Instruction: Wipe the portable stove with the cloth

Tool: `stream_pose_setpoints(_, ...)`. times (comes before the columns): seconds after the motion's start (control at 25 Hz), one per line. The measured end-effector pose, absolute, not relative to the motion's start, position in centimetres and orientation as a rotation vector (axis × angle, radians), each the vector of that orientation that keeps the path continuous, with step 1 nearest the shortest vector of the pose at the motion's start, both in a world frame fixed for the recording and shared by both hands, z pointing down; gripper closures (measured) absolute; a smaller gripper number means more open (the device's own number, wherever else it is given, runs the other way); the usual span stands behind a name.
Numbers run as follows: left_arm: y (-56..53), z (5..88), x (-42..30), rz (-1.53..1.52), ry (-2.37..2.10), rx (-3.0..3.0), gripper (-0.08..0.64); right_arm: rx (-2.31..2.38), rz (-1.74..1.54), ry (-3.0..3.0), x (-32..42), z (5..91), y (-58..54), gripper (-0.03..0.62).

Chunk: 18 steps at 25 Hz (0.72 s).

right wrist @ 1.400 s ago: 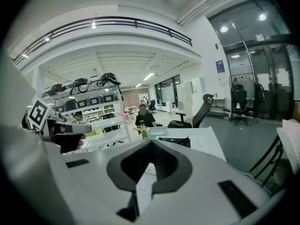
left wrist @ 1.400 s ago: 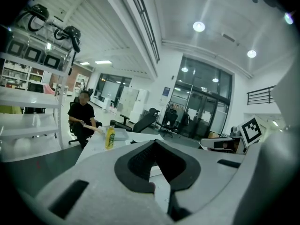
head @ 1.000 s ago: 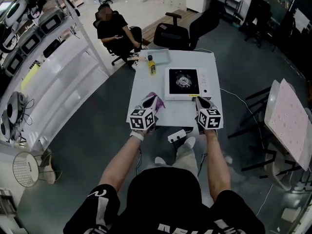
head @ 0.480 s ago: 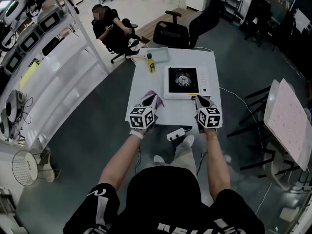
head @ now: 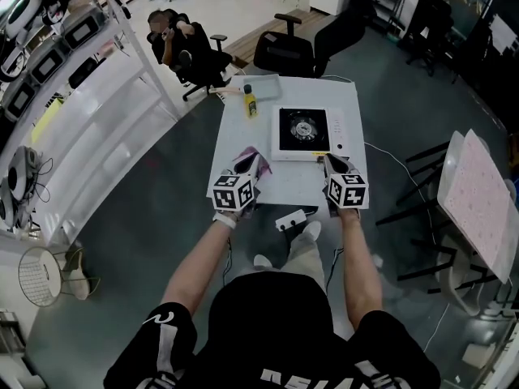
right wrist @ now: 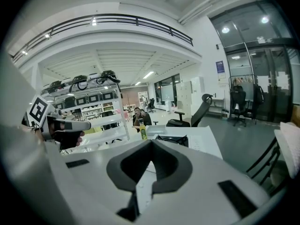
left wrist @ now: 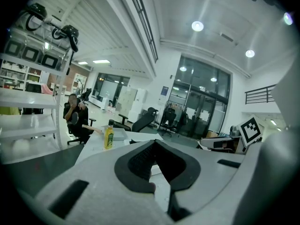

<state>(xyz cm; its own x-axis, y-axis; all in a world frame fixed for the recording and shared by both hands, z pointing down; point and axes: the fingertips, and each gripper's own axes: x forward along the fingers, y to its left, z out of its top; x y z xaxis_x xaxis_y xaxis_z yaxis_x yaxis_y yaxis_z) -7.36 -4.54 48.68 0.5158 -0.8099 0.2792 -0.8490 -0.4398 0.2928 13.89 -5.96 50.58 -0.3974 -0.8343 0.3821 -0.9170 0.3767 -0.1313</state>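
The portable stove (head: pixel 304 132), white with a black burner top, sits on the far right part of the white table (head: pixel 235 132); it also shows as a dark grate, the stove (right wrist: pixel 172 139), in the right gripper view. A purple cloth (head: pixel 246 154) lies on the table at the tip of my left gripper (head: pixel 253 164). That left gripper (left wrist: pixel 155 143) has its jaws together, with nothing seen between them. My right gripper (head: pixel 331 163) hovers at the stove's near right corner, and the right gripper (right wrist: pixel 151 142) is shut and empty.
A yellow bottle (head: pixel 250 102) and a grey tray (head: pixel 263 88) stand at the table's far left. A white power strip (head: pixel 292 220) lies at the near edge. Office chairs (head: pixel 296 51) and a seated person (head: pixel 174 39) are beyond; shelving (head: pixel 57 96) runs along the left.
Both grippers have stayed where they were. The seated person in the background has shifted on the chair, and the head view has tilted slightly.
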Motion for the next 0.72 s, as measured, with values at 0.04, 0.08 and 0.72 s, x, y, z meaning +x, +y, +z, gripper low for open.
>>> stream_pose_setpoints(0.04,-4.47,48.75,-7.37,0.138,-1.367,2.367,0.554,1.553,0.476,-2.385,13.87,50.69,-5.90,0.581)
stream_pose_setpoints(0.08,-4.43,48.80,-7.39,0.139,-1.367,2.367,0.554,1.552,0.476,-2.384,13.83,50.77,-5.84,0.581)
stream_pose_setpoints(0.72,-4.56,48.86,-7.43,0.149,-1.365,2.367,0.554,1.528,0.478,-2.375,13.53,51.09,-5.82,0.581)
